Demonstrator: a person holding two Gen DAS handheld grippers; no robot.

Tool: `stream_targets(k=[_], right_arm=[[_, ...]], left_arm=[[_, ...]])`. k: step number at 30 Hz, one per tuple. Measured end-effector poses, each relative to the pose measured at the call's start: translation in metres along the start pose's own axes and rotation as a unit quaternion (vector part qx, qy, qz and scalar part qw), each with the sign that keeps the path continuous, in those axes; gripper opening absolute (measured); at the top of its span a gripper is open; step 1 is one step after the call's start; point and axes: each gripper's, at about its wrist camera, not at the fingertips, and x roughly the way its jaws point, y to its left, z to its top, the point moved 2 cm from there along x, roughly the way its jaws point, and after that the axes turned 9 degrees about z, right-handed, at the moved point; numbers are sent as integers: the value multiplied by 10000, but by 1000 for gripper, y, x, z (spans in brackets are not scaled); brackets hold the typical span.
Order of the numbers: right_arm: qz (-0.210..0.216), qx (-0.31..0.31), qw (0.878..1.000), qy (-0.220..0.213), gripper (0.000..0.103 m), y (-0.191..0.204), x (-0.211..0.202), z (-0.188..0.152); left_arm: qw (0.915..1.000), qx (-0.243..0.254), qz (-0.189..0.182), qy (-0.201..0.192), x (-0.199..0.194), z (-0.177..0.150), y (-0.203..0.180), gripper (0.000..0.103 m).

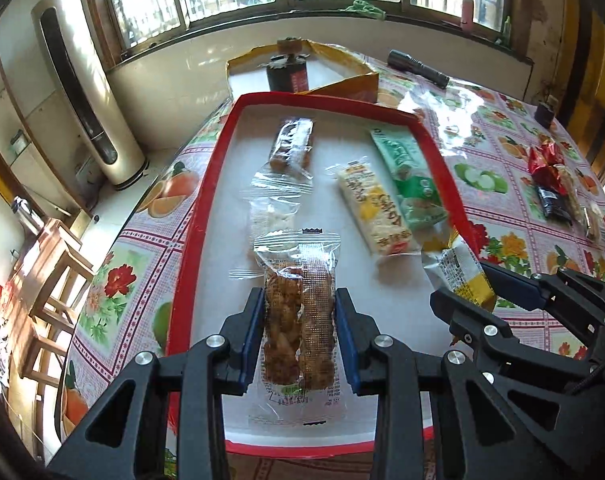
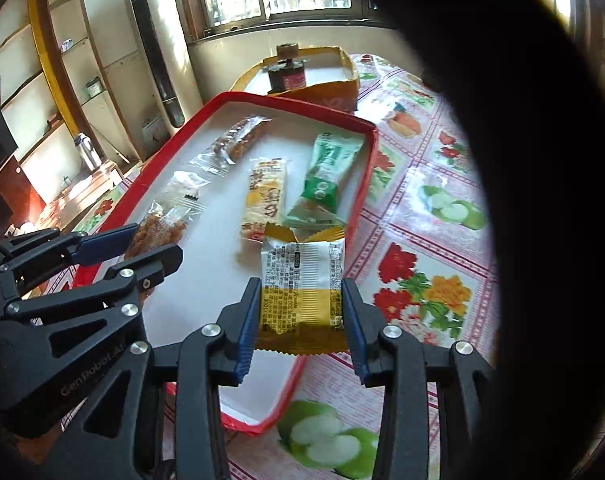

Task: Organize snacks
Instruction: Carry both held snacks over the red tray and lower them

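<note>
The worktop (image 1: 502, 208) wears a cloth printed with fruit and flowers. On it lies a red-rimmed tray (image 1: 206, 208) with a white floor, and behind that a yellow box (image 1: 342, 80) with a dark jar (image 1: 288, 74) inside. Four snack packets lie in the tray: a brown bar (image 1: 292, 144), a clear packet (image 1: 274, 204), a pale yellow bar (image 1: 376, 208) and a green packet (image 1: 412, 176). The left hand-held gripper (image 1: 298, 332) is clamped on a clear-wrapped nut bar (image 1: 298, 312) above the tray. The right hand-held gripper (image 2: 302, 320) grips a yellow and white packet (image 2: 302, 280) over the tray's right edge. More snacks (image 1: 554, 184) sit well apart on the cloth.
</note>
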Motion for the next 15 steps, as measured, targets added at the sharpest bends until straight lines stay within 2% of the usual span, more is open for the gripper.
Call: stream_targets(k=[7,15], right_arm=[[164,209,9993,280,41,1,37,0],[137,222,9990,363,41,-1,42,1]], left_arm=[[9997,8,131,195,21,3,6,34],[9991,5,395,159,20,2,6,38]])
